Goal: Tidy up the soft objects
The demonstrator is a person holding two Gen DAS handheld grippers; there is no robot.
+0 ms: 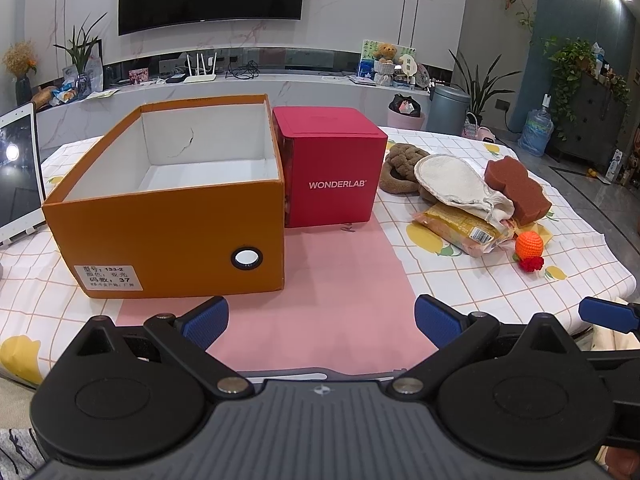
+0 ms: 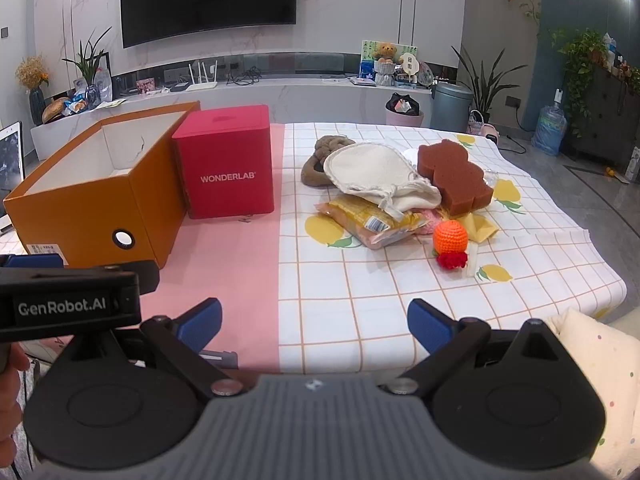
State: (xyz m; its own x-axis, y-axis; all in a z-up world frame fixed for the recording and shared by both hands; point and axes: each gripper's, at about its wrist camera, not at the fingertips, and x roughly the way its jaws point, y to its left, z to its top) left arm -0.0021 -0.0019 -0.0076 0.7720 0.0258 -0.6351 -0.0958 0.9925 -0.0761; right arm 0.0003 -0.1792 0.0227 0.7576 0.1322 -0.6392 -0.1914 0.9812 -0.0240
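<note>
An open, empty orange shoebox (image 1: 172,236) (image 2: 92,204) stands at the left, a red WONDERLAB box (image 1: 332,168) (image 2: 228,164) beside it. To the right lies a pile of soft things: a brown sponge (image 1: 516,188) (image 2: 454,174), a white mitt (image 1: 452,178) (image 2: 376,172), a brown knotted plush (image 1: 400,164) (image 2: 320,160), a yellow packet (image 1: 456,228) (image 2: 372,220) and an orange crochet ball (image 1: 529,245) (image 2: 450,238). My left gripper (image 1: 322,322) is open and empty near the table's front edge. My right gripper (image 2: 314,324) is open and empty, short of the pile.
A checked cloth with lemons (image 2: 400,300) and a pink mat (image 1: 320,292) cover the table. A tablet (image 1: 20,168) stands at the far left. A small red crochet piece (image 2: 452,260) lies by the ball. The left gripper's body (image 2: 72,304) shows at the left of the right wrist view.
</note>
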